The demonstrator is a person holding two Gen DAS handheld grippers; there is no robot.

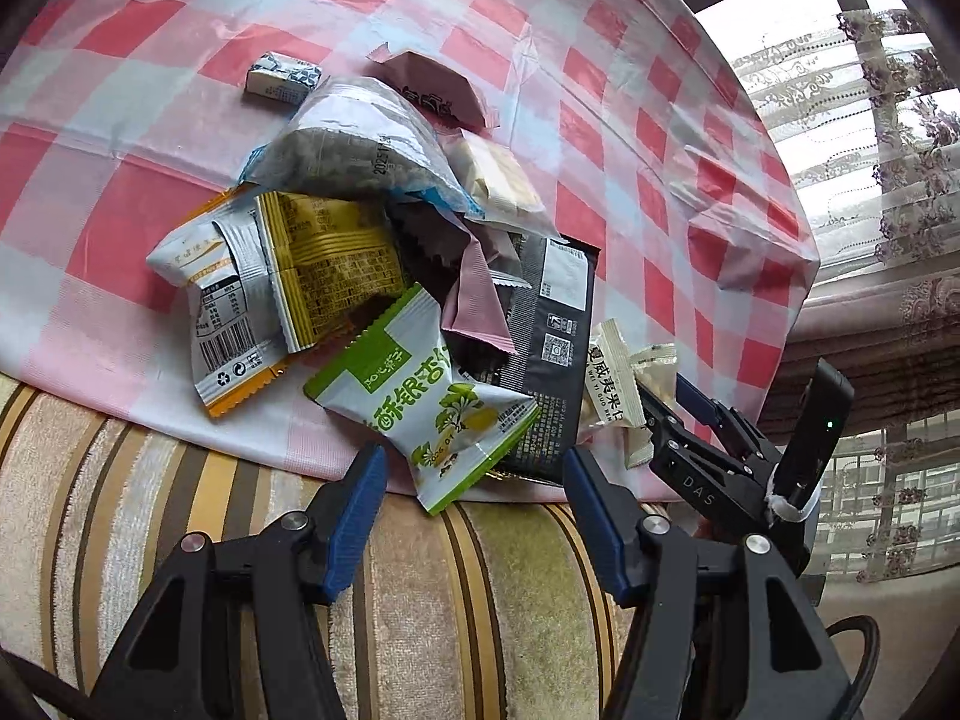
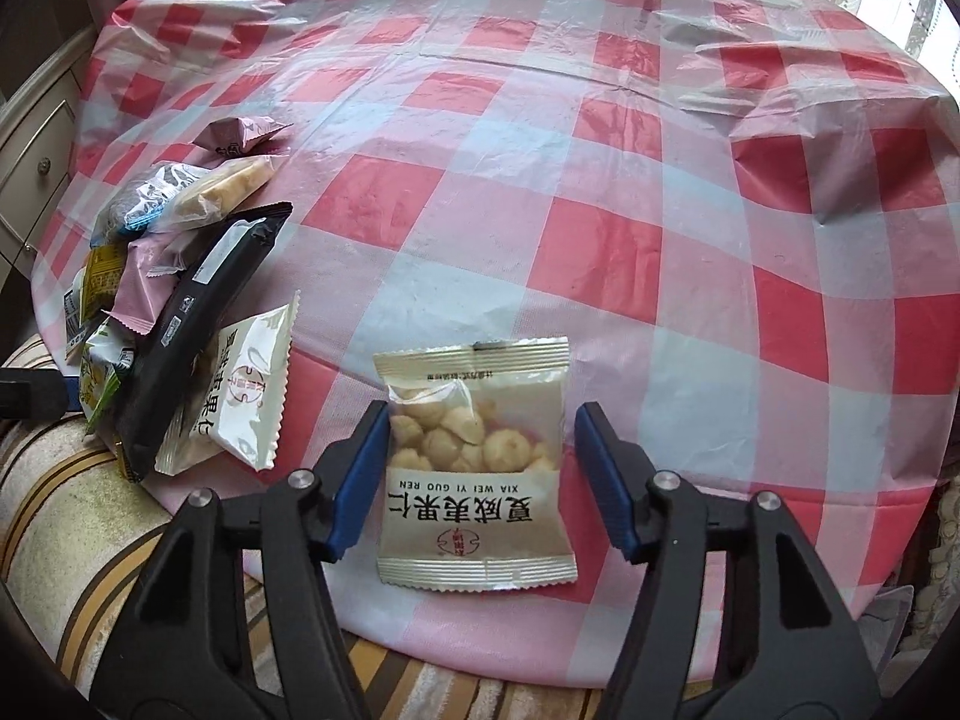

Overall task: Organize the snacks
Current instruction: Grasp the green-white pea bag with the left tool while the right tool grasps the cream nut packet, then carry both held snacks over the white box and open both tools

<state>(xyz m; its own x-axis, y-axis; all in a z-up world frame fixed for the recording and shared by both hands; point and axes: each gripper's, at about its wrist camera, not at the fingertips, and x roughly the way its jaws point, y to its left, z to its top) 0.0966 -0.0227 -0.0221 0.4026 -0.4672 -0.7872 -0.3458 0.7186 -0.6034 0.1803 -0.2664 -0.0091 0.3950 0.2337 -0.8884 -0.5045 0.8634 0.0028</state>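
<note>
Item: cream foil packet with a clear window of pale round nuts, lying flat near the front edge of the red-and-white checked plastic tablecloth, well apart from the rest.

Right gripper: we see its blue pads either side of the packet. The pad at the picture's left touches or nearly touches the packet's edge; the other stands clear with a gap. We read it as half-open, not yet gripping.

Left gripper: half-open, holding nothing, poised at the near edge of the heap, just before the green-and-white foil snack packet.

Heap: mixed wrappers piled together, among them a black flat packet, a yellow wrapper and a second cream packet of the same kind as the first.

Handling note, our judgement: the step is grasping the lone cream packet. We would centre the gripper so both pads meet the sides evenly, lower until the pads are level with the foil, and close gently, since the packet is flat, slippery and its contents may crush.
</note>
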